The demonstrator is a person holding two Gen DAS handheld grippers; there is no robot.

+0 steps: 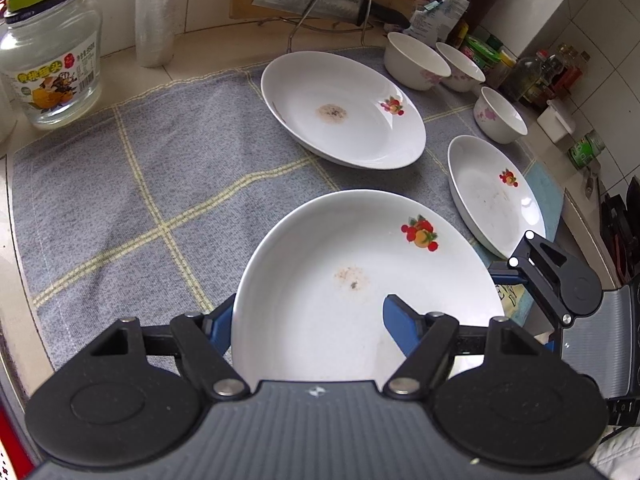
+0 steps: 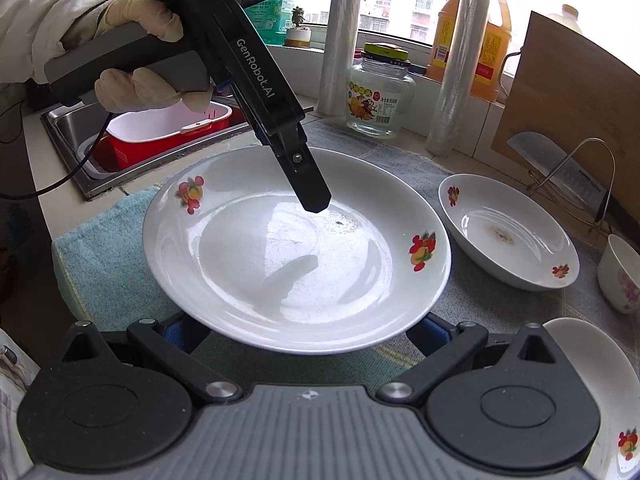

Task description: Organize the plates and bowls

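My left gripper (image 1: pixel 308 320) is shut on the rim of a white fruit-print plate (image 1: pixel 360 280): one blue finger (image 1: pixel 400 322) lies inside it, the other under it. The same plate (image 2: pixel 296 248) fills the right wrist view, with the left gripper's finger (image 2: pixel 308 184) pressing into it. My right gripper (image 2: pixel 308 332) is open, its blue fingers just below the plate's near edge and apart from it. A second plate (image 1: pixel 340 108) (image 2: pixel 508 232) and a third plate (image 1: pixel 492 196) lie on the grey cloth (image 1: pixel 140 180). Three white flowered bowls (image 1: pixel 416 60) stand at the back right.
A glass jar (image 1: pixel 48 52) and a plastic-wrap roll (image 1: pixel 154 12) stand at the back left. A cleaver on a wire rack (image 1: pixel 320 0) leans on a cutting board. Sauce bottles (image 1: pixel 540 72) line the right wall. A sink with a red basin (image 2: pixel 160 128) lies left.
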